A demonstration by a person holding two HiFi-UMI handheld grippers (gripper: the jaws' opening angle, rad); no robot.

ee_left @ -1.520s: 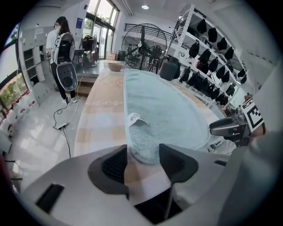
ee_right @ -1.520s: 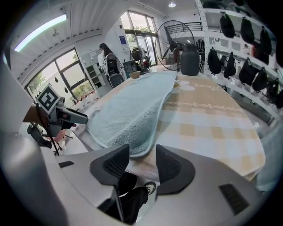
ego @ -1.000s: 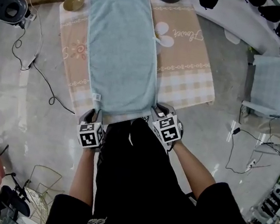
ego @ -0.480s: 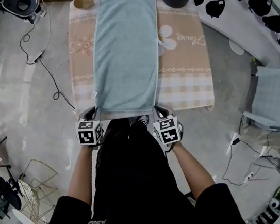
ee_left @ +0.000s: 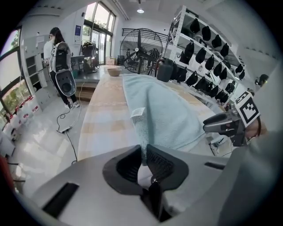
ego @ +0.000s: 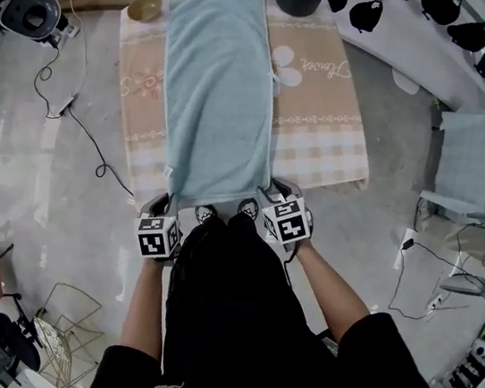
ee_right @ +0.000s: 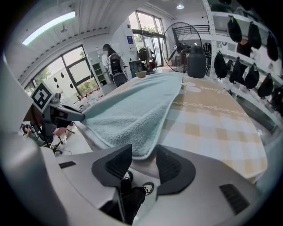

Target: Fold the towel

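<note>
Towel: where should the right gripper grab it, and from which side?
Probably the towel's near right corner, from the table's near edge, mirroring the left gripper shut on the near left corner. The right corner overhangs the edge, both faces free. The right gripper's jaws have just been opening and straddle it without pressing.
</note>
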